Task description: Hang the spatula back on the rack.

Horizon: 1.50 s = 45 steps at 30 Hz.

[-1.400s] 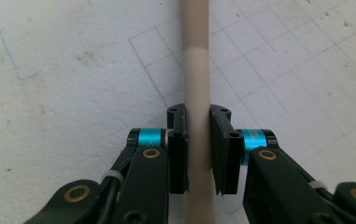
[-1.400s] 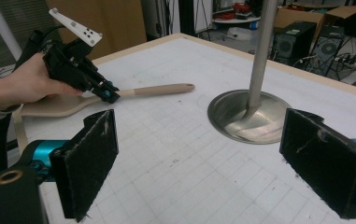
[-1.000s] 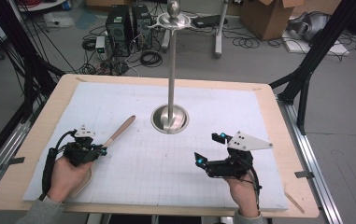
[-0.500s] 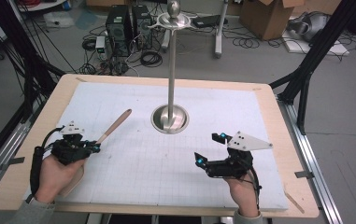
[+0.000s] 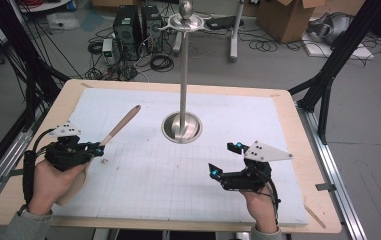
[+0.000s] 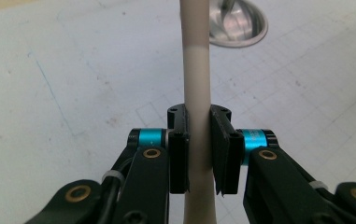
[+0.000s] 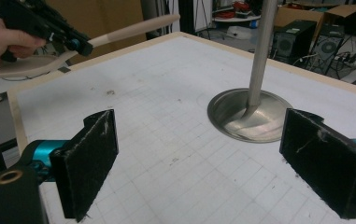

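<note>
the left gripper (image 5: 97, 148) sits at the left side of the light wooden table (image 5: 298, 130), which is covered by a white gridded mat (image 5: 143, 180). its two black jaws are clamped on the handle of a long beige wooden spatula (image 5: 120, 124). in the left gripper view the pale handle (image 6: 195, 70) runs straight up between the pads and away from the gripper, pointing toward the round base of a silver metal stand (image 6: 236, 23) ahead and slightly to the right. in the high view the handle rises at a slant ahead of the gripper, its rounded tip above the mat, while the broad flat blade end lies behind the jaws, under the person's left hand (image 5: 53, 182). a grey three-cornered plate (image 5: 64, 130) tops this gripper.

the right gripper (image 5: 225, 160) rests low over the mat at the right side, held by the person's right hand (image 5: 260, 205). its jaws stand wide apart and hold nothing. in the right gripper view the two black padded jaws frame bare gridded mat; the silver stand's dish-shaped base (image 7: 248, 114) lies ahead between them, nearer the right jaw, with its upright pole (image 7: 262, 46) rising out of the top. far off to the upper left of that view, the left gripper (image 7: 80, 46) shows with the spatula handle (image 7: 133, 28) jutting from it.
</note>
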{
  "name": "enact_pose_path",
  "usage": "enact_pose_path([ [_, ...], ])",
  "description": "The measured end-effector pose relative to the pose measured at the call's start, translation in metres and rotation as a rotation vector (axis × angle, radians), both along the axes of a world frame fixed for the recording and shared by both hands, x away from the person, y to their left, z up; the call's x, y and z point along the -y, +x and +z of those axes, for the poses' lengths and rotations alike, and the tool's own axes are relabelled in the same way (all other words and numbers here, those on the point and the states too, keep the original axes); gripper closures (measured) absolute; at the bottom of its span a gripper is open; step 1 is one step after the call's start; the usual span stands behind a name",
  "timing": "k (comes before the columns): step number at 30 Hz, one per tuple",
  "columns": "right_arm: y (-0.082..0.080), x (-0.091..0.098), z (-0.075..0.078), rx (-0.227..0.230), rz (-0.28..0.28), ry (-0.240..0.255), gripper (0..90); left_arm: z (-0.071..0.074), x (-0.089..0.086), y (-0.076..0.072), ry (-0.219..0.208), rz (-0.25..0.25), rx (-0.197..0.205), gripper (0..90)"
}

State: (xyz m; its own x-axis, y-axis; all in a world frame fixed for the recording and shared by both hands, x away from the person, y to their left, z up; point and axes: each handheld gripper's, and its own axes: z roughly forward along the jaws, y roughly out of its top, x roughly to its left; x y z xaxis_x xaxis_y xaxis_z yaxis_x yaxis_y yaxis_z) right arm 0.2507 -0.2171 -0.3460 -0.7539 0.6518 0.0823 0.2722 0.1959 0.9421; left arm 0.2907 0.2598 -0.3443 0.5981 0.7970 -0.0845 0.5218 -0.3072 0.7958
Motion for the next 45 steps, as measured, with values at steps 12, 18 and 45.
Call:
enact_pose_path([
  [12, -0.001, 0.000, 0.001, 0.001, 0.001, -0.002, 10.7, 0.029, -0.002, -0.004, -0.058, -0.016, 0.075, 78.3],
  [18, -0.001, 0.001, 0.001, 0.004, 0.000, -0.001, 10.7, 0.043, -0.003, -0.008, -0.080, -0.018, 0.108, 78.3],
  [45, -0.001, 0.005, 0.000, 0.004, -0.003, 0.003, 10.7, 0.094, 0.011, 0.005, -0.124, -0.048, 0.165, 78.3],
])
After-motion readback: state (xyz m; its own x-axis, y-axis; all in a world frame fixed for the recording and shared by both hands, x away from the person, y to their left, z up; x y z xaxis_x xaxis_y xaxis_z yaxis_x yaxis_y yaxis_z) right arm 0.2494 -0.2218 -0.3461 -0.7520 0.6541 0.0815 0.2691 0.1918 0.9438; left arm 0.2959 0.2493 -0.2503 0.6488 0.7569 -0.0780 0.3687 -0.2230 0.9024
